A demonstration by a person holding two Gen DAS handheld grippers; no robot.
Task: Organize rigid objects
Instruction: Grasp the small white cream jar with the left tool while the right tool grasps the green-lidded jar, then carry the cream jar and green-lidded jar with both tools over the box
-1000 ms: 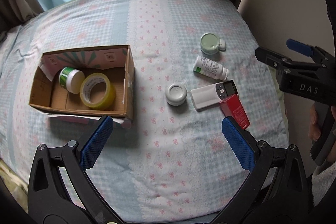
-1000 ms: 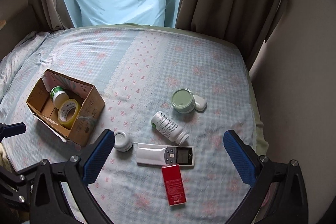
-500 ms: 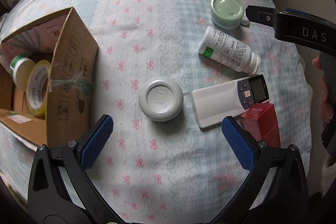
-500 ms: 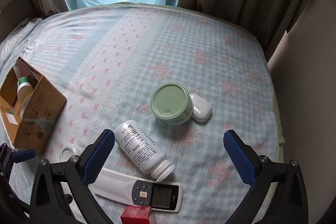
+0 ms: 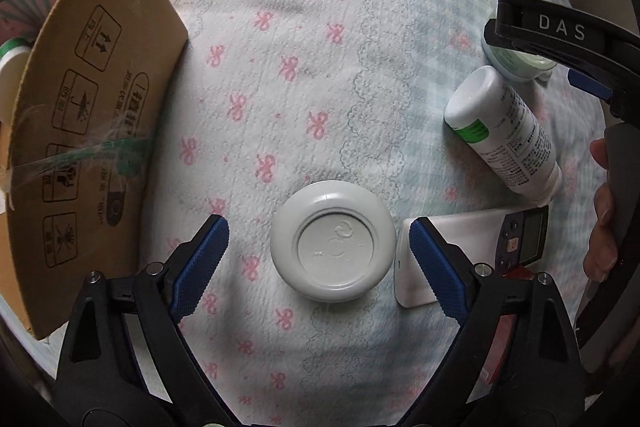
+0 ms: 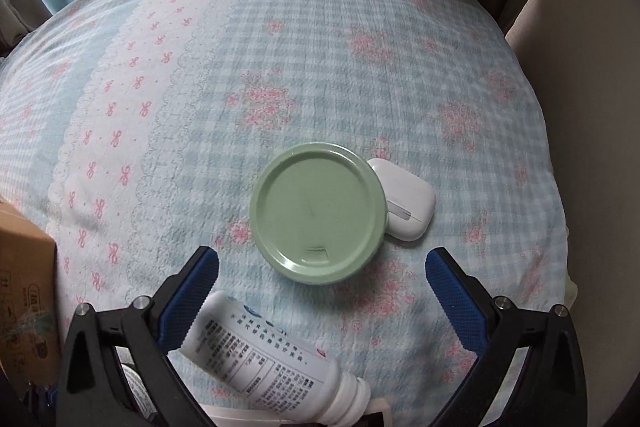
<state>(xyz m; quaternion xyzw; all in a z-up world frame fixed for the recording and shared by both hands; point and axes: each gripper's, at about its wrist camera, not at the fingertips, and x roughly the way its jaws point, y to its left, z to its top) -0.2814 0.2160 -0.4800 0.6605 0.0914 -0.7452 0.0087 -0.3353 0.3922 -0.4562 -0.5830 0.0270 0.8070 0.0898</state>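
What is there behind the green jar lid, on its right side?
A small white earbud case lies against the green jar lid. The lid covers the case's left edge and the jar below, so its contents cannot be seen.

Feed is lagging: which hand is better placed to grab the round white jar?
Left. Its tongs are closing astride the round white jar, pads not yet touching. The right tongs sit open by the green-lidded jar instead.

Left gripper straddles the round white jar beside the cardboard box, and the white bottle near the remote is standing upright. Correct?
Not quite. The white bottle lies on its side, as the left wrist view shows. The rest holds: the left gripper, jaws closing, straddles the round white jar, untouched, beside the cardboard box, near the remote.
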